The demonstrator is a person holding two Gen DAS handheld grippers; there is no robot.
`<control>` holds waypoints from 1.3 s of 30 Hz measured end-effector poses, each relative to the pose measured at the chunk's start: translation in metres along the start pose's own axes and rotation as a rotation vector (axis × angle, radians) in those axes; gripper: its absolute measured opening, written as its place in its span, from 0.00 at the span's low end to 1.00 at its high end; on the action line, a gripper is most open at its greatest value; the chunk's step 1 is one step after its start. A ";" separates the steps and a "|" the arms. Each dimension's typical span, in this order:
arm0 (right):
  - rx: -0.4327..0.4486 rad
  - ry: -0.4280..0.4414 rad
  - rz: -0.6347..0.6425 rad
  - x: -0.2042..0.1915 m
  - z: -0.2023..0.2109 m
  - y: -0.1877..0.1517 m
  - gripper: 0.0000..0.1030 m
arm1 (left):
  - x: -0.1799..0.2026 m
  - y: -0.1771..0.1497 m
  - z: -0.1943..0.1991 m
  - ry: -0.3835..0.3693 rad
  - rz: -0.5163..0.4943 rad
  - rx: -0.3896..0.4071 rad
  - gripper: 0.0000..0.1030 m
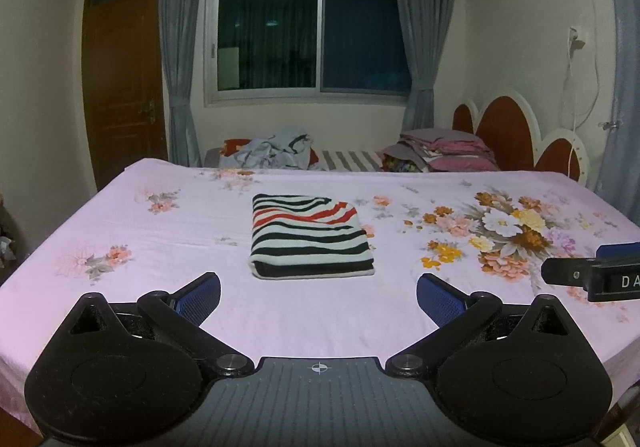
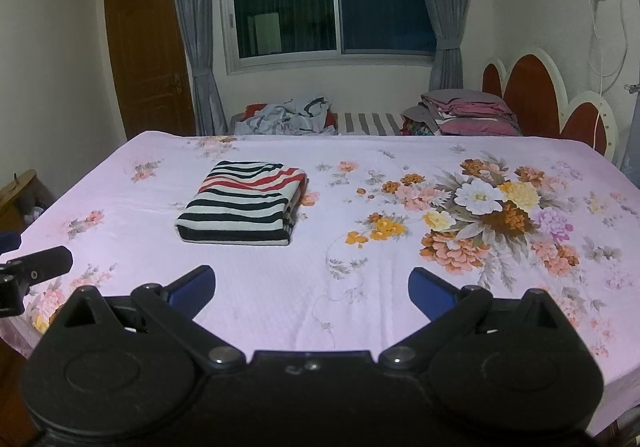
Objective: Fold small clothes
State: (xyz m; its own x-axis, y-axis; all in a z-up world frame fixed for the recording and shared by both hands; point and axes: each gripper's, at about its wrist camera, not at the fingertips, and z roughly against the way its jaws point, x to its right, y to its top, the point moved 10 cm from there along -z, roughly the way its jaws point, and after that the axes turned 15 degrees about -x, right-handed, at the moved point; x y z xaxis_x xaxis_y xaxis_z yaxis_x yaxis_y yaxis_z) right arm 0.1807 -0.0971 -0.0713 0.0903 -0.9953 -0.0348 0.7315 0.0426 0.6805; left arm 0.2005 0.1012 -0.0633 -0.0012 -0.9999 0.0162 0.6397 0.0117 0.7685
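A striped garment point(image 1: 310, 237) in black, white and red lies folded into a neat rectangle on the pink floral bedsheet point(image 1: 160, 247). It also shows in the right wrist view point(image 2: 244, 205), left of centre. My left gripper point(image 1: 318, 297) is open and empty, held just short of the garment's near edge. My right gripper point(image 2: 312, 289) is open and empty, to the right of the garment and nearer than it. The right gripper's side shows at the right edge of the left wrist view point(image 1: 592, 275). The left gripper's finger shows at the left edge of the right wrist view point(image 2: 36, 267).
A heap of unfolded light clothes point(image 1: 276, 153) lies beyond the bed's far edge. A stack of folded bedding point(image 1: 444, 151) sits by the red and white headboard point(image 1: 508, 135). A wooden door point(image 1: 120, 87) and a curtained window point(image 1: 308, 19) are behind.
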 end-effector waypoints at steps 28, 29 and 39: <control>-0.002 -0.014 0.014 -0.002 -0.002 0.001 1.00 | 0.000 0.000 -0.005 0.001 0.004 0.001 1.00; -0.002 -0.013 0.016 -0.002 -0.001 0.001 1.00 | 0.000 0.000 -0.005 0.000 0.005 0.002 1.00; -0.002 -0.014 0.021 -0.002 -0.001 0.002 1.00 | 0.003 -0.002 -0.004 -0.004 0.007 0.005 1.00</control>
State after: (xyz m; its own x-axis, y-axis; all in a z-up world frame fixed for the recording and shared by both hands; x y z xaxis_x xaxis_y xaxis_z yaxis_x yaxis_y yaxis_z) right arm 0.1824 -0.0949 -0.0709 0.0962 -0.9953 -0.0100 0.7308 0.0638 0.6796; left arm 0.2026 0.0978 -0.0669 0.0000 -0.9997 0.0241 0.6357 0.0186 0.7717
